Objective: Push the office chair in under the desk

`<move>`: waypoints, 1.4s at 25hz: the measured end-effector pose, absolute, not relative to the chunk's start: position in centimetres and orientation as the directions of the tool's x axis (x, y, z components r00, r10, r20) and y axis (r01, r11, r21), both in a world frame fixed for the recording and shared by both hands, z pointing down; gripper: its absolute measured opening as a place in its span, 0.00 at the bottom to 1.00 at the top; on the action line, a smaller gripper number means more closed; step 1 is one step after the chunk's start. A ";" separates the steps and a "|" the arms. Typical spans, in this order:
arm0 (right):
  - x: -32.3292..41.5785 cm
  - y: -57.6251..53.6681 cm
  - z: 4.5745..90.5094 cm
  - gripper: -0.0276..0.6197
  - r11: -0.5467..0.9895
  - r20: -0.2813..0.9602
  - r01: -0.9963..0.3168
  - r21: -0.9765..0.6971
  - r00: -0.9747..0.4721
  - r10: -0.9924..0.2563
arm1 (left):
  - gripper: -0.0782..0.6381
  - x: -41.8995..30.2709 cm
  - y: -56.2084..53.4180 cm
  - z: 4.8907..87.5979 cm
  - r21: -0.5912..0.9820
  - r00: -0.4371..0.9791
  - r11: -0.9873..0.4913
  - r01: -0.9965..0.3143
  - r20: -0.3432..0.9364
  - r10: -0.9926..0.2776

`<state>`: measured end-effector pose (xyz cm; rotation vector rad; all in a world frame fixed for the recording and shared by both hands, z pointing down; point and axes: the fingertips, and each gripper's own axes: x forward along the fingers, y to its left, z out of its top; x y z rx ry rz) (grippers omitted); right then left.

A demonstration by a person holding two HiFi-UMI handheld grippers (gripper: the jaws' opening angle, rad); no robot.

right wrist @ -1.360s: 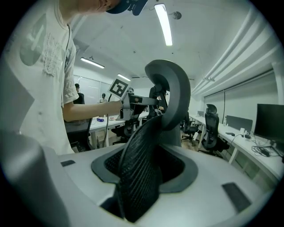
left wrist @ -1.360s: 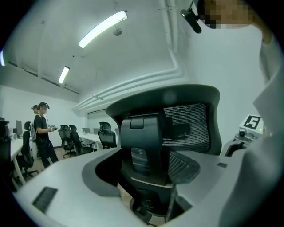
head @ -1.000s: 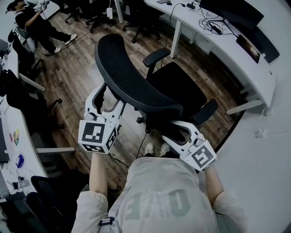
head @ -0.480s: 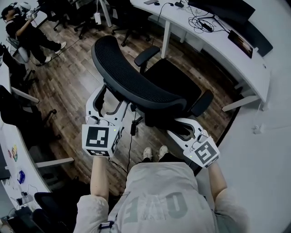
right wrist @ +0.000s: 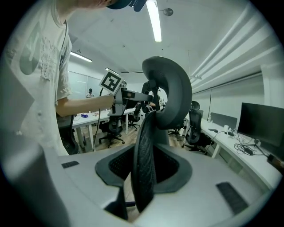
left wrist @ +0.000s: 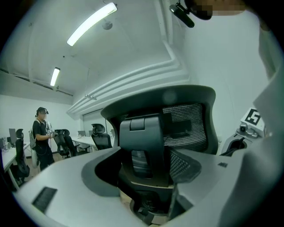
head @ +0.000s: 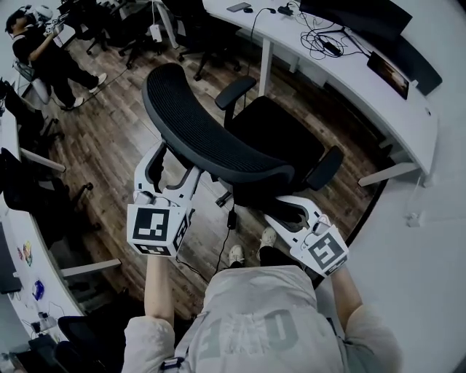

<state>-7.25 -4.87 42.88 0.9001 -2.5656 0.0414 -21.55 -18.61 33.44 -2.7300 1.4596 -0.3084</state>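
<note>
A black office chair shows its mesh backrest (head: 196,131) to me, its seat (head: 280,138) facing the curved white desk (head: 349,65) beyond. My left gripper (head: 177,162) straddles the backrest's left side. In the left gripper view its jaws stand wide around the chair's rear spine (left wrist: 144,142), and the left gripper (left wrist: 146,177) touches nothing that I can see. My right gripper (head: 271,210) is at the backrest's right edge. Its jaws are closing with the mesh edge (right wrist: 144,150) between them, gaps on both sides of the right gripper (right wrist: 146,173).
The chair's armrests (head: 240,91) (head: 326,167) point toward the desk, which carries a monitor (head: 364,14) and cables. A cable (head: 226,244) trails on the wood floor by my feet (head: 251,248). A person (head: 44,44), more chairs and another desk (head: 22,218) are on the left.
My feet have shifted, one stepping forward. Both grippers stay at the backrest's two sides, and the chair has barely moved against the desk.
</note>
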 end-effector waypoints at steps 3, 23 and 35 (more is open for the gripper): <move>-6.6 -5.5 42.8 0.24 0.799 0.377 -0.594 0.090 -0.723 -0.580 | 0.54 -20.8 -19.5 33.4 -0.115 0.525 -0.542 -0.832 0.151 -0.838; 11.2 -15.1 43.6 0.25 0.750 0.431 -0.647 0.139 -0.642 -0.634 | 0.54 -3.1 -28.8 33.9 -0.109 0.596 -0.603 -0.790 0.087 -0.798; 23.3 -23.7 44.2 0.25 0.678 0.377 -0.718 0.153 -0.592 -0.712 | 0.54 8.7 -36.9 34.3 -0.099 0.627 -0.633 -0.768 0.089 -0.774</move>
